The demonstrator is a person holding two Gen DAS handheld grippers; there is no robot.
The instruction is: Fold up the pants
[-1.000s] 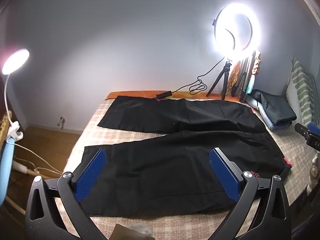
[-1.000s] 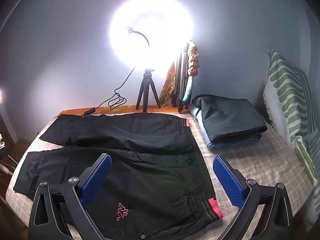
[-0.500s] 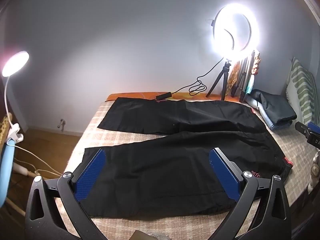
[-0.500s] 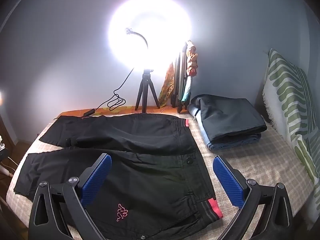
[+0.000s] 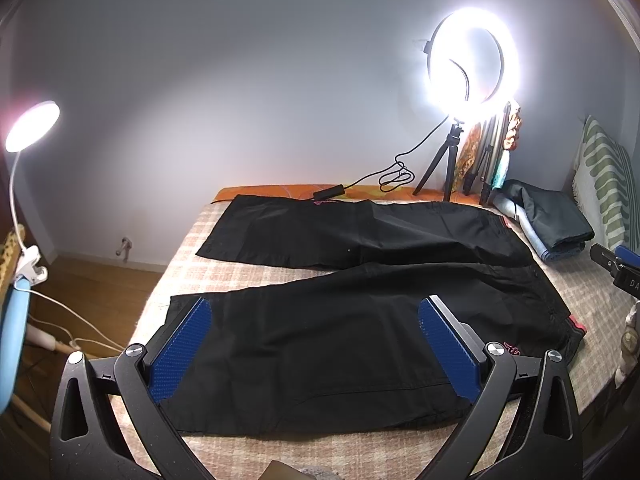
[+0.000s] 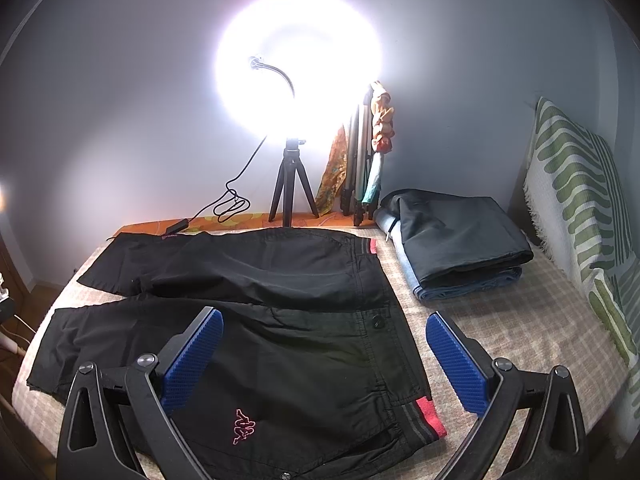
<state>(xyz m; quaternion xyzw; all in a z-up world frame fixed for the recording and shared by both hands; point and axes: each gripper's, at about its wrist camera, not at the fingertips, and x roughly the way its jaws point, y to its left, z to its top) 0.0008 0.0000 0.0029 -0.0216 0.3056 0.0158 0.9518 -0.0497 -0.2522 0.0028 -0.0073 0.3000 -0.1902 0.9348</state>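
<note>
Left wrist view: we log black pants [image 5: 340,320] spread flat on the bed [image 5: 224,272], legs parted toward the left edge, waistband to the right; the left claw [image 5: 316,354] hangs above the near leg, jaws wide, holding nothing. A ring light [image 5: 472,66] stands at the wall, a folded pile [image 5: 548,220] beyond the waistband. Right wrist view: the right claw [image 6: 324,360] hovers over the waist end, jaws wide and empty, the red-trimmed waistband corner [image 6: 428,416] below and between them. The fabric looks thin, soft and probably a little slick, though glare makes that hard to confirm. We judge it light and limp; best hold is the near hem and near waistband corner, pinched at the edges.
</note>
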